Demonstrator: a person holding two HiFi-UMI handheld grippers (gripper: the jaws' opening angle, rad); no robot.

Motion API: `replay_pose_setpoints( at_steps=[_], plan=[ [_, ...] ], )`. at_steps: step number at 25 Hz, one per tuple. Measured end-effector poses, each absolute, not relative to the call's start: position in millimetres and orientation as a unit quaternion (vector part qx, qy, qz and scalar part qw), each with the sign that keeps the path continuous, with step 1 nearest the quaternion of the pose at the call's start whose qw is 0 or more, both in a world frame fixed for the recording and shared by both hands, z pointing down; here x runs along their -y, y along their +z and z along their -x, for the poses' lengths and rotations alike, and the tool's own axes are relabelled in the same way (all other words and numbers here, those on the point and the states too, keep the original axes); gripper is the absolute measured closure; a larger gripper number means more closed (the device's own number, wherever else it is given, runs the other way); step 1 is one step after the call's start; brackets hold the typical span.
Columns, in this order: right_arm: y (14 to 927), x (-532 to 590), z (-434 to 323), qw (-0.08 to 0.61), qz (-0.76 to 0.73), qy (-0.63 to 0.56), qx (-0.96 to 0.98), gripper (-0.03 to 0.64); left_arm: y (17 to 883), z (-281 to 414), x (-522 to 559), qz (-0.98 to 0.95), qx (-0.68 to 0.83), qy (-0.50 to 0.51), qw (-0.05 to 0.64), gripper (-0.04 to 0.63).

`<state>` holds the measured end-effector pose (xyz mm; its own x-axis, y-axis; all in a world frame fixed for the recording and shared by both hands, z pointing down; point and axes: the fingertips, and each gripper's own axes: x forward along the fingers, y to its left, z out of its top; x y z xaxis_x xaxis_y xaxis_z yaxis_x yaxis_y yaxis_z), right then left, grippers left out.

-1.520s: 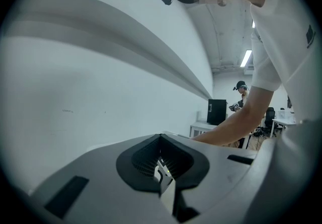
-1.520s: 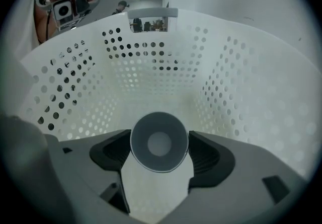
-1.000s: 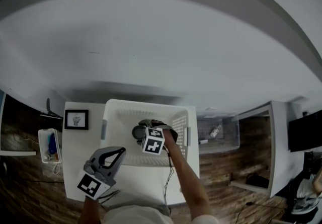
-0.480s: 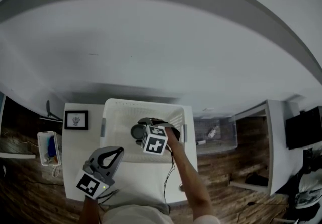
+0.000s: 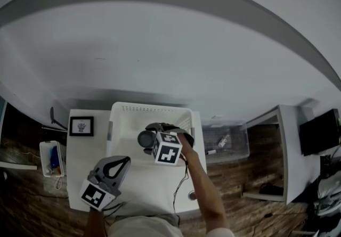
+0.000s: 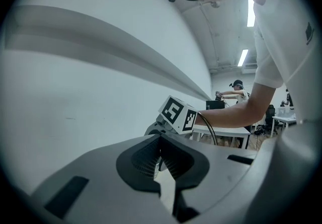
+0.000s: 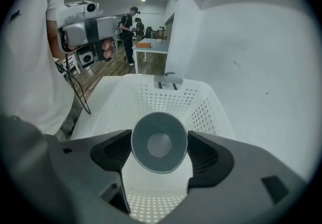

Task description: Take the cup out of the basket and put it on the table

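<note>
A grey cup (image 7: 159, 142) sits between the jaws of my right gripper (image 7: 160, 150), which is shut on it, and its open mouth faces the camera. In the head view the cup (image 5: 146, 138) hangs over the inside of the white perforated basket (image 5: 127, 117), held by the right gripper (image 5: 153, 135). The basket (image 7: 204, 104) stands on the white table (image 5: 85, 153). My left gripper (image 5: 126, 160) hovers over the table's near left part, outside the basket. Its jaws meet with nothing between them in the left gripper view (image 6: 160, 156).
A framed picture (image 5: 81, 125) lies on the table left of the basket. A small round object (image 5: 192, 195) sits at the table's near right edge. A bin (image 5: 51, 157) stands on the floor at left and a clear box (image 5: 226, 141) at right. A wall rises behind.
My right gripper with the cup has shifted slightly toward me and to the right, and seems a little higher over the basket. The left gripper has hardly moved.
</note>
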<state>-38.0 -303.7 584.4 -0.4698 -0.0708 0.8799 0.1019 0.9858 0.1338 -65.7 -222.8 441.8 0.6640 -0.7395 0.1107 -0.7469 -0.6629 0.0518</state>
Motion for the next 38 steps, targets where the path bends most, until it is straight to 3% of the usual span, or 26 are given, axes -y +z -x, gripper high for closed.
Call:
replay_pose_setpoints(
  at_steps=[25, 38],
  plan=[
    [482, 214, 6, 0.474, -0.026, -0.130, 0.871, 0.265, 442, 35, 146, -0.931, 0.363, 0.040, 0.024, 0.595],
    [506, 140, -15, 0.457, -0.050, -0.097, 0.883, 0.265, 463, 18, 108, -0.941, 0.334, 0.052, 0.028, 0.595]
  ],
)
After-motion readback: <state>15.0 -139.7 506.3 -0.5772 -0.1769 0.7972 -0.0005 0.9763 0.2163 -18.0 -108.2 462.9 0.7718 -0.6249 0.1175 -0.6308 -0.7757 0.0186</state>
